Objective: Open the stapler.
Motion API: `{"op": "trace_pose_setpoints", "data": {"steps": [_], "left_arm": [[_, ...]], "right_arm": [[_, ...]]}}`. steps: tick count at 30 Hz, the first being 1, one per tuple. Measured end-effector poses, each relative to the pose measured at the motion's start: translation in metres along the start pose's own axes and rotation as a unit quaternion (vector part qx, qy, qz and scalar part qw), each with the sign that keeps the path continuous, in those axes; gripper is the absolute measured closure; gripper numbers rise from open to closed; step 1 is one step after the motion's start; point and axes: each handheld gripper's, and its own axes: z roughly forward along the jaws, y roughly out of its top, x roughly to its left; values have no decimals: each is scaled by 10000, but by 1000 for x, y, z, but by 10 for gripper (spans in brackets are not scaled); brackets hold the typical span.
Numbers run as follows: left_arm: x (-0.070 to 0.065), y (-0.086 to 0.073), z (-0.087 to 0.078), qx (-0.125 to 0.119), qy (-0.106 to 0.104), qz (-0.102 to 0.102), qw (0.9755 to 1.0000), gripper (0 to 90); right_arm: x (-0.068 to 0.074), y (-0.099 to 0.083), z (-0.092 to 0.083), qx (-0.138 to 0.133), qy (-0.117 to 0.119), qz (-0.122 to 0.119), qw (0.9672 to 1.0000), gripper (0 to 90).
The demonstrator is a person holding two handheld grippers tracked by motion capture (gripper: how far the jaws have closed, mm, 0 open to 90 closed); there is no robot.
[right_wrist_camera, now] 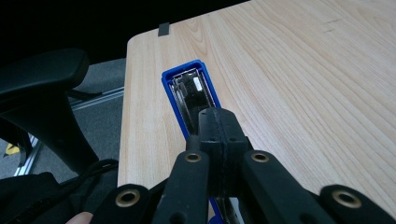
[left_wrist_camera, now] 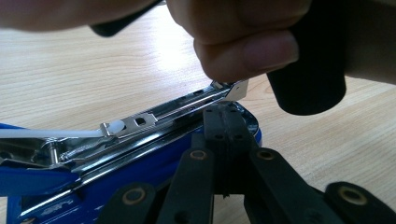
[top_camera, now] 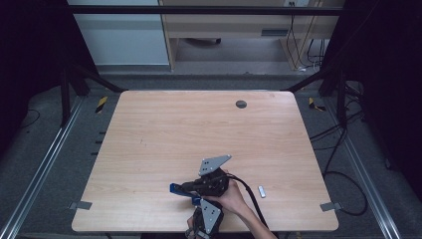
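Blue stapler (top_camera: 183, 189) near the table's (top_camera: 164, 129) front edge, a little right of its middle, lid swung open so the metal staple channel (left_wrist_camera: 154, 119) lies bare. Left gripper (top_camera: 208, 218) at the front edge, just behind the stapler; jaws pressed together, tips resting against the stapler's blue body in the left gripper view (whether anything is pinched between them cannot be told). Right gripper (top_camera: 211, 180) directly over the stapler, held by a hand (top_camera: 234, 198) coming in from the front edge; jaws likewise pressed together, tips over the open channel in the right gripper view (right_wrist_camera: 219, 128). Bare fingers (left_wrist_camera: 243, 51) of that hand at the channel's front end, thumb tip touching the small bent metal tab there. White plastic pusher rod (left_wrist_camera: 46, 133) along the channel's rear part. Small silvery strip, likely staples (top_camera: 262, 191), flat on the table just right of the hand, apart from the stapler. Dark round grommet (top_camera: 241, 104) near the far edge, well apart from everything else.
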Motion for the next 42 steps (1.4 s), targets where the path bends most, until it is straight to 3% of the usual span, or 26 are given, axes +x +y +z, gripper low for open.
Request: {"op": "trace_pose_setpoints", "data": {"steps": [23,42], "left_arm": [[0,0,0,-12,8,-11,10000,895],[0,0,0,-15,12,-12,10000,895]], "right_arm": [[-2,4,12,304,67,126,9994,900],[-2,8,21,619,87,87,9980,900]]}}
